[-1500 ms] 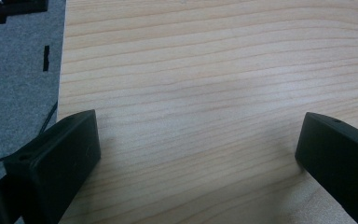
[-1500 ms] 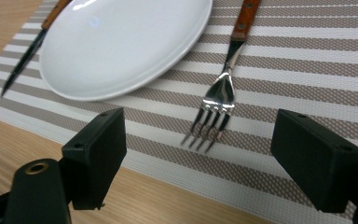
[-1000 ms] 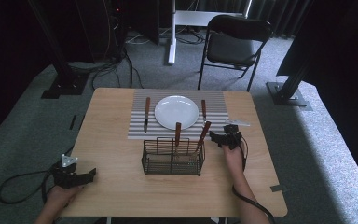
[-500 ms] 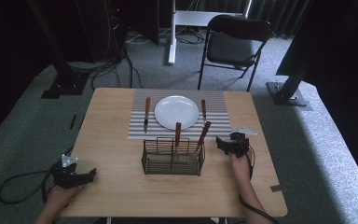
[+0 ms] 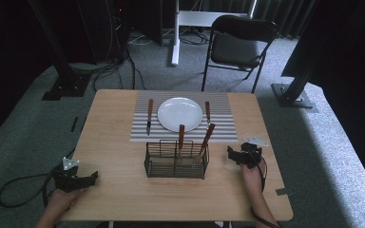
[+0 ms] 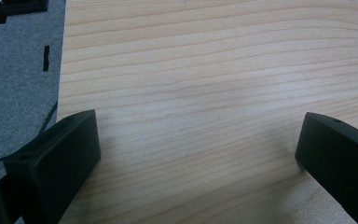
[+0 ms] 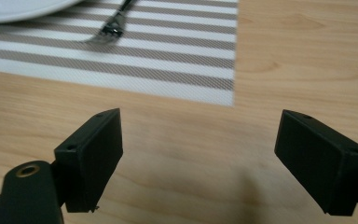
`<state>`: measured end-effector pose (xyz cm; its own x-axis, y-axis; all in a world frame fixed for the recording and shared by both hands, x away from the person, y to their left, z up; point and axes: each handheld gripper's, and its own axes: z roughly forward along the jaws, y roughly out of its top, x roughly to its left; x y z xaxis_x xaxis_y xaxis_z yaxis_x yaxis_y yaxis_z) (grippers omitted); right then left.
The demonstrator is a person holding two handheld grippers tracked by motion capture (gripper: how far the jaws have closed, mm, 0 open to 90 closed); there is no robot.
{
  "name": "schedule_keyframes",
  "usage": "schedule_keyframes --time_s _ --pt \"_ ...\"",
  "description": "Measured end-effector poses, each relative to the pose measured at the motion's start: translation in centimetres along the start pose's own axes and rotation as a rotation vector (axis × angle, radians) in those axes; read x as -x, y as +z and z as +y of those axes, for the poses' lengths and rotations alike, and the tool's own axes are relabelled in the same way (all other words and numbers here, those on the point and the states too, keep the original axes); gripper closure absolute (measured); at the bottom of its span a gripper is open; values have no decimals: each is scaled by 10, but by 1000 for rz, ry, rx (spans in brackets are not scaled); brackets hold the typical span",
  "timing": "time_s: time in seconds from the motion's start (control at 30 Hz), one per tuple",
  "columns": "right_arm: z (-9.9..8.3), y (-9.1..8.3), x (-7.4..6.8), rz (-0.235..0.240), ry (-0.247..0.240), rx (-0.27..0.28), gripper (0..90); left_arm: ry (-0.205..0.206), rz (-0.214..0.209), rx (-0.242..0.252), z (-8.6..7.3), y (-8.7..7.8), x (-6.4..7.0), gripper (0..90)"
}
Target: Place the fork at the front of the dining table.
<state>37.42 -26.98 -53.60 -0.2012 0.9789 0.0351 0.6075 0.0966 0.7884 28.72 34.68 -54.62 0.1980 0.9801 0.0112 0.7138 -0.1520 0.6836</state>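
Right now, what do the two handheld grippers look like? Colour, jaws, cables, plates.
Both are black. The left gripper carries a pale grey three-cornered plate and trails a black cable looping over the carpet. The right gripper has a similar grey plate and a black cable. Up close, each has two blocky matte black jaws; the right shows small holes and a brass-coloured ring. Forearms look bare.

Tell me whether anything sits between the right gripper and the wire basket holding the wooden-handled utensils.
Nothing visible does. The right gripper hovers, fingers open, just right of the wire basket, with bare table in the gap between them. The placemat and fork lie farther back, off that line.
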Motion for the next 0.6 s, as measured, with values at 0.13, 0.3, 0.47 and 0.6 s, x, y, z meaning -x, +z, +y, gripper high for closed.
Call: schedule_keyframes --time_s 0.13,0.3,0.47,0.6 --pt "-9 -6 6 -34 -2 -10 145 0 0 0 0 0 0 0" --pt "-18 -14 13 -87 17 -10 141 0 0 0 0 0 0 0" --pt "-26 -22 17 -100 13 -31 143 0 0 0 0 0 0 0" --pt "-34 -28 20 -103 22 -36 143 0 0 0 0 0 0 0"
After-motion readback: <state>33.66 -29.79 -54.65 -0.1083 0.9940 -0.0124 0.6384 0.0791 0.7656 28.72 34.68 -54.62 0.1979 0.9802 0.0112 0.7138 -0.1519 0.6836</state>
